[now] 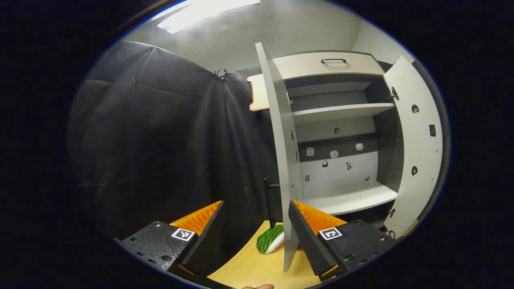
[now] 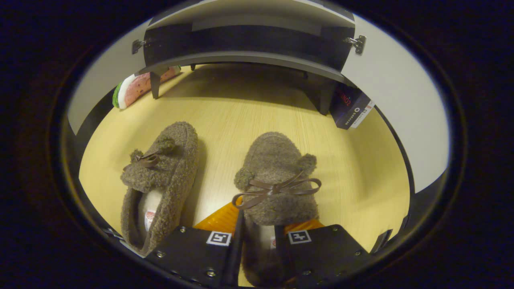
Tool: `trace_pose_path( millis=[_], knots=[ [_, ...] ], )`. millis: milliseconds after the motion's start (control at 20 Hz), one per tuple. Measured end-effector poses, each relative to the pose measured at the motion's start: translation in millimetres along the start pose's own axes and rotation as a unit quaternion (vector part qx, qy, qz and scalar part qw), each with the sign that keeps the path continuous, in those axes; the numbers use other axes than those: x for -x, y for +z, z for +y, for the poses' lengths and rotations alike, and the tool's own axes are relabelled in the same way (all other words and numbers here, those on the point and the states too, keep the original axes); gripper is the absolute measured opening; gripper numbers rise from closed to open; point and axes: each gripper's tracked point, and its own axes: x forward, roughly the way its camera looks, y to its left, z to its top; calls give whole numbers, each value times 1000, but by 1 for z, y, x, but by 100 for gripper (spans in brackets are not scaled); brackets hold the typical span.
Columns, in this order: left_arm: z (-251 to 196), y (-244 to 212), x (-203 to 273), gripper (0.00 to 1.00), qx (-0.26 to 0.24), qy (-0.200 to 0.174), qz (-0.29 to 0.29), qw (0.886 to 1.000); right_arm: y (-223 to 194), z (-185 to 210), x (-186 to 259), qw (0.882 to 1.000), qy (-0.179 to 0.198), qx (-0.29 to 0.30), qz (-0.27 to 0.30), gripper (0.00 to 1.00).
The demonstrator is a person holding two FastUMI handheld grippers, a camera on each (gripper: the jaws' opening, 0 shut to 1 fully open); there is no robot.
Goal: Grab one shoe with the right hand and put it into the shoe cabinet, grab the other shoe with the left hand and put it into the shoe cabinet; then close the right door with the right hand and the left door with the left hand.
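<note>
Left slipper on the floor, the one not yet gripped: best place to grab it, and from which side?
Judging by its pose, the left slipper is best taken at the heel opening, coming from above and behind. The toe points toward the cabinet and the open collar faces up, so one finger could go inside and one outside the fuzzy side wall. The right gripper straddles the other slipper much this way.

Black cloth wall (image 1: 160, 132); grey ceiling with lit light panel (image 1: 200, 12); pale yellow wood-grain floor (image 2: 249, 116).
</note>
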Motion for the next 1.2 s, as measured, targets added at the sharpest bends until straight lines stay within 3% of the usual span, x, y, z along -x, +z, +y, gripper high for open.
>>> trace_pose_path(
  millis=[50,150,250,450,700,850,1100,1150,1200],
  knots=[
    [0,2,-2,96,3,1,-3,1000,4,4,-1,1000,6,12,-16,33],
    [-2,3,-7,96,10,-1,-5,1000,6,6,4,999,-8,49,-16,5],
    [-5,5,-10,97,14,-3,-11,1000,7,7,7,998,-6,53,-22,5],
    [-9,8,-10,97,13,-4,-23,1000,21,8,28,998,41,-19,-33,5],
    [-15,8,-9,96,15,-9,-27,999,69,-6,80,993,58,-51,-95,5],
    [-15,7,-7,96,17,-10,-28,999,119,-12,122,983,69,-69,-155,1],
    [-12,3,-4,96,22,-12,-26,999,225,-21,191,961,75,-68,-257,5],
    [-10,2,-3,96,22,-10,-26,999,247,-24,201,956,76,-67,-277,0],
    [-7,1,-2,96,23,-7,-25,999,268,-25,212,950,77,-65,-295,4]
  ],
)
